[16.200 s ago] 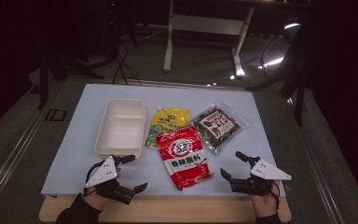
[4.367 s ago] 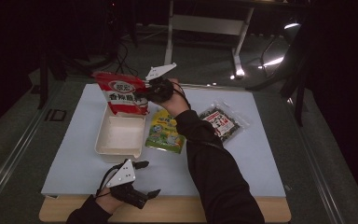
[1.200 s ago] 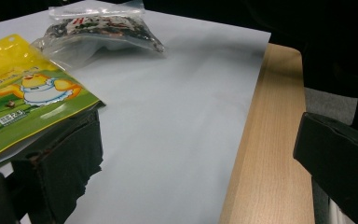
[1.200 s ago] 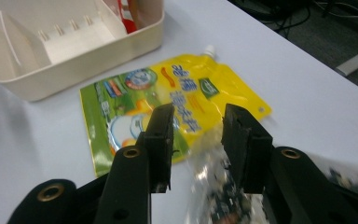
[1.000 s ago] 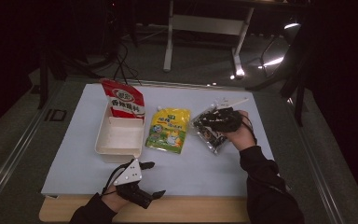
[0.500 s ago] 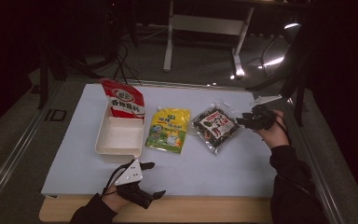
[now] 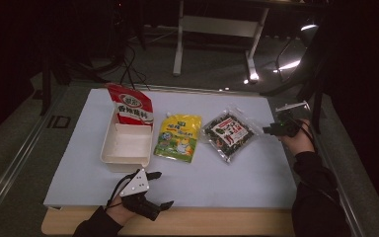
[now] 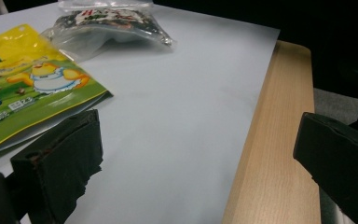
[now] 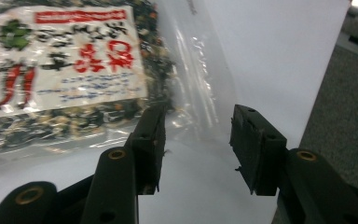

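Right gripper [image 7: 271, 129] at the right edge of the white mat [image 7: 256, 173], just beside the clear bag of dark dried food [image 7: 227, 134], jaws pointed toward it. Jaws partly apart, having just been opening, with nothing pinched between the pads. In the right gripper view [image 9: 196, 149], bag [image 9: 65, 79] spread ahead and to the left of the jaws, white label with red print facing up; clear plastic margin of the bag reaching up to and partly under the left jaw, gap between the jaws over wrinkled film and bare mat. Cannot tell whether the left pad touches the film.

Bag flat on the mat, turned cornerwise, right of the yellow-green pouch [image 7: 178, 137] and near it without overlap. Farther left, white tray [image 7: 109, 157] with the red pouch [image 7: 131, 104] propped upright at its far end, leaning against the far wall.

Left gripper [image 7: 157, 190] low at the near edge of the mat, over the wooden table edge [image 7: 217, 228], jaws wide apart and empty. In the left gripper view [image 8: 200, 154], yellow-green pouch [image 8: 23, 88] just beyond the left jaw, clear bag [image 8: 107, 23] well beyond, bare mat [image 8: 182, 116] and wood strip [image 8: 279, 140] between the jaws.
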Available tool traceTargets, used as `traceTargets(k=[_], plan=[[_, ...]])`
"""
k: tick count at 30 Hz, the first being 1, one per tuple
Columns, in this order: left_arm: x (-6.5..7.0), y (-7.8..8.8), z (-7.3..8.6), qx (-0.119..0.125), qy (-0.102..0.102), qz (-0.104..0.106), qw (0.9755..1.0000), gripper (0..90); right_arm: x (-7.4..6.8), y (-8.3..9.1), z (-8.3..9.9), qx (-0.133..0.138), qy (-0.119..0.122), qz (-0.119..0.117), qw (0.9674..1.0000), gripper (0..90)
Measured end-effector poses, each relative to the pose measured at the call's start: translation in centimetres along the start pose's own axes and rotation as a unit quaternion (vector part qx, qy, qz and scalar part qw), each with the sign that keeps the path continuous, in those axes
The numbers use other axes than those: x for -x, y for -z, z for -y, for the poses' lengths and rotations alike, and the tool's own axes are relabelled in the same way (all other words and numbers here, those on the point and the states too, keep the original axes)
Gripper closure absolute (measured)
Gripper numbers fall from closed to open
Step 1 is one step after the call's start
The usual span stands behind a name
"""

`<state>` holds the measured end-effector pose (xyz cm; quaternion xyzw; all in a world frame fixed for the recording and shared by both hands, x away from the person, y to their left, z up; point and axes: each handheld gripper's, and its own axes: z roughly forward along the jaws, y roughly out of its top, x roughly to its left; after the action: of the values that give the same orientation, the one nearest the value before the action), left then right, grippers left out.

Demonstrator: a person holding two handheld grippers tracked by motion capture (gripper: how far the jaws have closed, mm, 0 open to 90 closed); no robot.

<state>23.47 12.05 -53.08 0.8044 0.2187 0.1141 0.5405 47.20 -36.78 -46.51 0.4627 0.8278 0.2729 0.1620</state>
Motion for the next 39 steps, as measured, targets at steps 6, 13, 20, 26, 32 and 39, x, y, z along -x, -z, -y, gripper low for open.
traceTargets(k=[6, 13, 20, 26, 32, 39], plan=[[0.0, 0.1, 0.2, -0.001, 0.006, -0.003, 1.0, 2.0, 1.0, -1.6, -0.2, -0.024, -0.016, 0.012, 0.9995, 53.9], [-0.1, 0.5, 0.6, -0.004, 0.011, -0.011, 0.9999, 2.0, 2.3, -3.1, -0.9, -0.04, -0.036, 0.002, 0.9985, 52.1], [0.0, 0.6, 0.8, -0.007, 0.012, -0.014, 0.9998, 2.0, 2.6, -4.4, -1.2, -0.055, -0.045, -0.006, 0.9975, 48.6], [-0.1, 0.8, 0.8, -0.006, 0.014, -0.017, 0.9997, 2.0, 2.5, -5.7, -1.0, -0.082, -0.046, -0.016, 0.9954, 49.7], [0.0, 0.8, 0.8, -0.005, 0.013, -0.016, 0.9998, 2.0, 2.3, -6.0, -1.1, -0.093, -0.033, -0.034, 0.9946, 67.6], [0.0, 0.8, 0.8, -0.005, 0.012, -0.015, 0.9998, 2.0, 1.2, -5.6, -2.2, -0.111, 0.004, -0.011, 0.9937, 89.9]])
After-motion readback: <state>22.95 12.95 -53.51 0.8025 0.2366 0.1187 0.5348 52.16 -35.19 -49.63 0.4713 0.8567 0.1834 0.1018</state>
